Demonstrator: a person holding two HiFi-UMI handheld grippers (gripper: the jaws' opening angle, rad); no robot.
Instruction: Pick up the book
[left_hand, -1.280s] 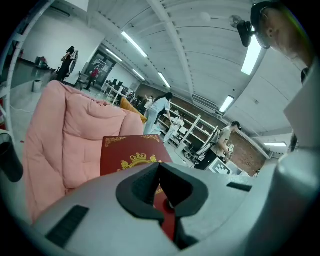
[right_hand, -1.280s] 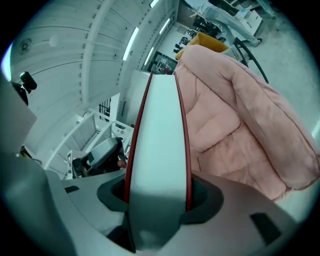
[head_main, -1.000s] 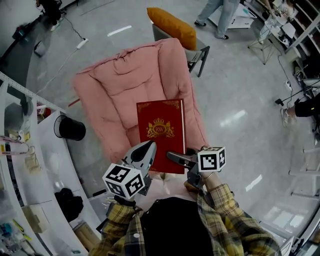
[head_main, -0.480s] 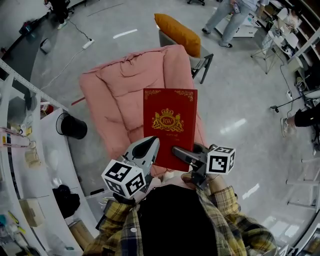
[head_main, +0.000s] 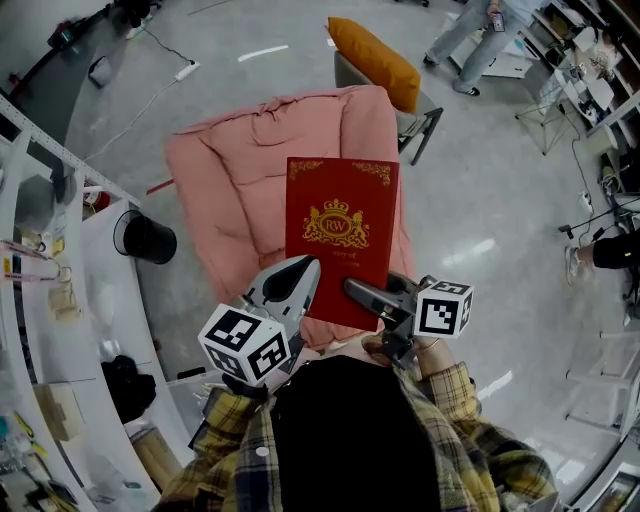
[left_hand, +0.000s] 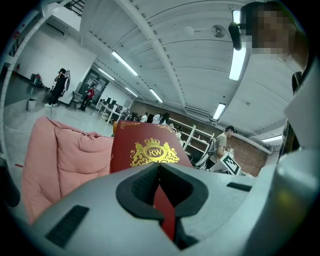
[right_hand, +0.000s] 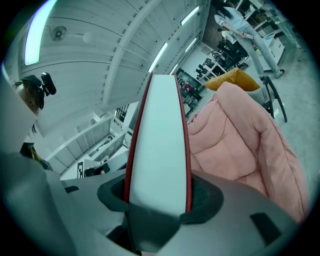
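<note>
Head view, looking steeply down. The book (head_main: 340, 235) – red, with a gold crest (head_main: 337, 222) and gold corner ornaments on its front cover – is held in the air over a pink cushion (head_main: 240, 170), cover up. Its near edge sits at the two tongs and its far edge points away from the person.

Left tongs (head_main: 303, 272): these meet the near left corner of the book. In the left gripper view the jaws stand almost together, clamped on a thin red edge of the book that runs down between the pads. The crest shows just beyond them, and the cushion lies lower at the left.

Right tongs (head_main: 352, 290): these meet the near right part of the same edge. In the right gripper view the jaws stand wide, clamped across the full thickness of the book – the white page block with a red cover on each side fills the gap between the pads.

Each pair of tongs carries a marker cube, the left (head_main: 246, 346) and the right (head_main: 443, 308). Plaid sleeves (head_main: 470, 440) show behind them at the near edge.

Surroundings: an orange cushion (head_main: 375, 52) lies on a chair just beyond the pink cushion. A black bin (head_main: 146, 238) stands to the left of it, beside white shelving (head_main: 50, 300). The floor (head_main: 480, 200) is pale and glossy.
</note>
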